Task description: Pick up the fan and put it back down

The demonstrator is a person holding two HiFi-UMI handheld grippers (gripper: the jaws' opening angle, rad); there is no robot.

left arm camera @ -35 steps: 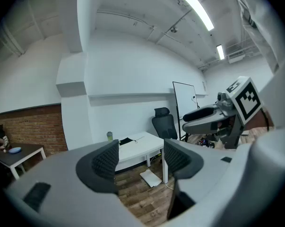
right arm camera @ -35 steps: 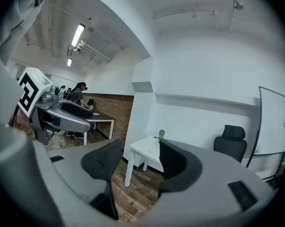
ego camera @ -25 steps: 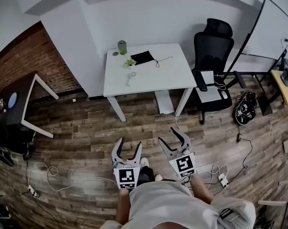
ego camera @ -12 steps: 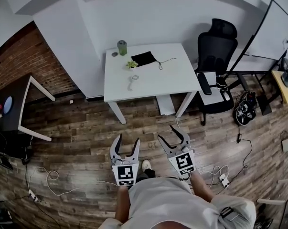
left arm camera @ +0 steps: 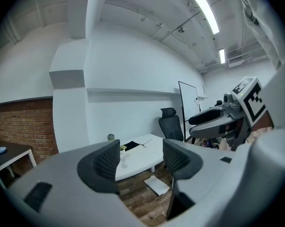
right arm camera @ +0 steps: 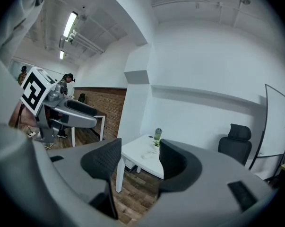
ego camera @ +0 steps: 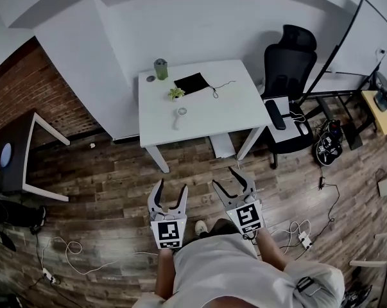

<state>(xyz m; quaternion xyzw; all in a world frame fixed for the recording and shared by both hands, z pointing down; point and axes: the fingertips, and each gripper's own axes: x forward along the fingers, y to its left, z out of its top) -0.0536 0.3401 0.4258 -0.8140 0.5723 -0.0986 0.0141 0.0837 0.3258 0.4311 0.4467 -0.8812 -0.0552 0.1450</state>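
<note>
The fan (ego camera: 179, 114), small and white, lies on the white table (ego camera: 225, 108) near its front left. It shows far off between the jaws in the left gripper view (left arm camera: 125, 160) and in the right gripper view (right arm camera: 146, 155). My left gripper (ego camera: 171, 188) hangs over the wooden floor, well short of the table. Its jaws are closing, with a gap still between them and nothing in it (left arm camera: 141, 157). My right gripper (ego camera: 224, 178) is beside it, a little further forward, open and empty (right arm camera: 140, 160). Neither touches the fan.
On the table stand a green cup (ego camera: 160, 68), a small plant (ego camera: 175, 94) and a black cloth (ego camera: 192, 83) with a cord. A black office chair (ego camera: 289, 63) and a whiteboard (ego camera: 363, 37) are at the right, a dark side table (ego camera: 26, 153) at the left, cables (ego camera: 71, 249) on the floor.
Both grippers and the person have moved forward across the floor towards the white table. The left gripper's jaws have narrowed slightly.
</note>
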